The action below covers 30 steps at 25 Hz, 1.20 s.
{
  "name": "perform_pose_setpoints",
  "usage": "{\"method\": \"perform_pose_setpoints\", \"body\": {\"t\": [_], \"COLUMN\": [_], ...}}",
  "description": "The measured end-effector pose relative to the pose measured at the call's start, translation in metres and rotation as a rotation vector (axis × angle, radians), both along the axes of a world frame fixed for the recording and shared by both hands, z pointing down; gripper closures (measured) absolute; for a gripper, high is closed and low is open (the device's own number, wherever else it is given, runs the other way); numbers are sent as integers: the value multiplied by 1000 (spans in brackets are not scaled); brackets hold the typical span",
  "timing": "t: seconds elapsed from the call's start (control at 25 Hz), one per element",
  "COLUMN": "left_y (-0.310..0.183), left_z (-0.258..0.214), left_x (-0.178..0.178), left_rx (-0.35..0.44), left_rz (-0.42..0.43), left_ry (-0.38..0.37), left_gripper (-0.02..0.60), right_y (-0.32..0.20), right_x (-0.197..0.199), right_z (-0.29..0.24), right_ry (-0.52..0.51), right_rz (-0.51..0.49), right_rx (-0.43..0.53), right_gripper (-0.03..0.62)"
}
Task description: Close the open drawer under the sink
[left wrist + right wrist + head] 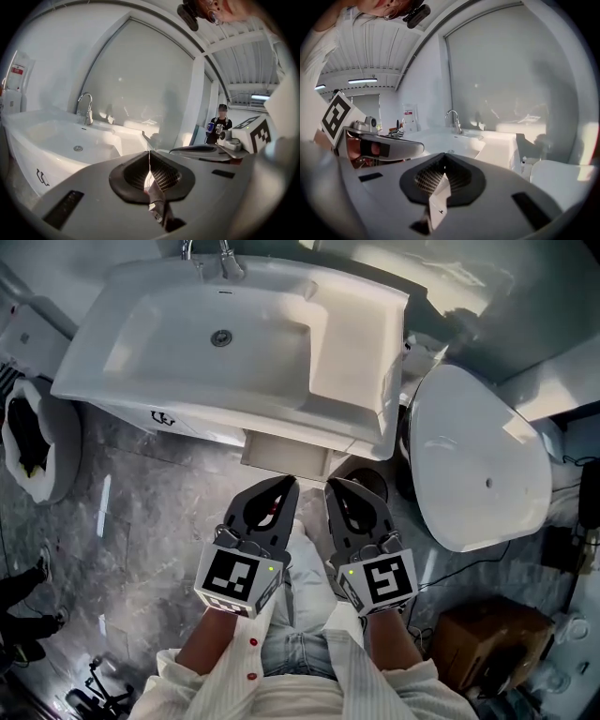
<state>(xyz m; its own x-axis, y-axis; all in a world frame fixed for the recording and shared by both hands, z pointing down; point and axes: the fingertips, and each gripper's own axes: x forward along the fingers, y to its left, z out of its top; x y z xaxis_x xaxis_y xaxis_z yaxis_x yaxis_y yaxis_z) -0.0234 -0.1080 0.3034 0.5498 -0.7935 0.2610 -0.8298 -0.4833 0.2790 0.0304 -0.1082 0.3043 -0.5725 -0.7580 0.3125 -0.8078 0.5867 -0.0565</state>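
Sink basin (pixel 352 352) lies across the top of the head view; open drawer (pixel 284 456) sticks out from under its front edge, right of centre; long axis runs left to right, front face towards the person. Drawer is pale, plain and boxy; no handle or contents can be made out. Left gripper (pixel 284 487) has its jaws pressed together on nothing; tip points at the middle of the drawer front, just short of it; contact unclear. Right gripper (pixel 335 486) is likewise closed and empty, tip by the drawer's right corner. Left looks better placed; judged move is a straight push away from the person.
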Motion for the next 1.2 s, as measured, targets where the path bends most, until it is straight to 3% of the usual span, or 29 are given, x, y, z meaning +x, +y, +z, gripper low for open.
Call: {"method": "perform_pose_setpoints", "body": {"t": [0.2,0.76,1.2], "left_y": [2,2,15], "left_z": [40,147,231], "left_x": [5,-4,-9], "left_rx": [-49,-88,-159], "left_rz": [20,19,28], "left_ry": [-8,-47,-108], "left_gripper": [565,565,565], "right_y": [3,-2,-2], "right_x": [8,4,3], "right_z": [32,120,151], "right_ry": [-4,18,37], "right_rz": [49,73,73], "right_rx": [-32,-104,-136], "right_gripper": [583,583,583]}}
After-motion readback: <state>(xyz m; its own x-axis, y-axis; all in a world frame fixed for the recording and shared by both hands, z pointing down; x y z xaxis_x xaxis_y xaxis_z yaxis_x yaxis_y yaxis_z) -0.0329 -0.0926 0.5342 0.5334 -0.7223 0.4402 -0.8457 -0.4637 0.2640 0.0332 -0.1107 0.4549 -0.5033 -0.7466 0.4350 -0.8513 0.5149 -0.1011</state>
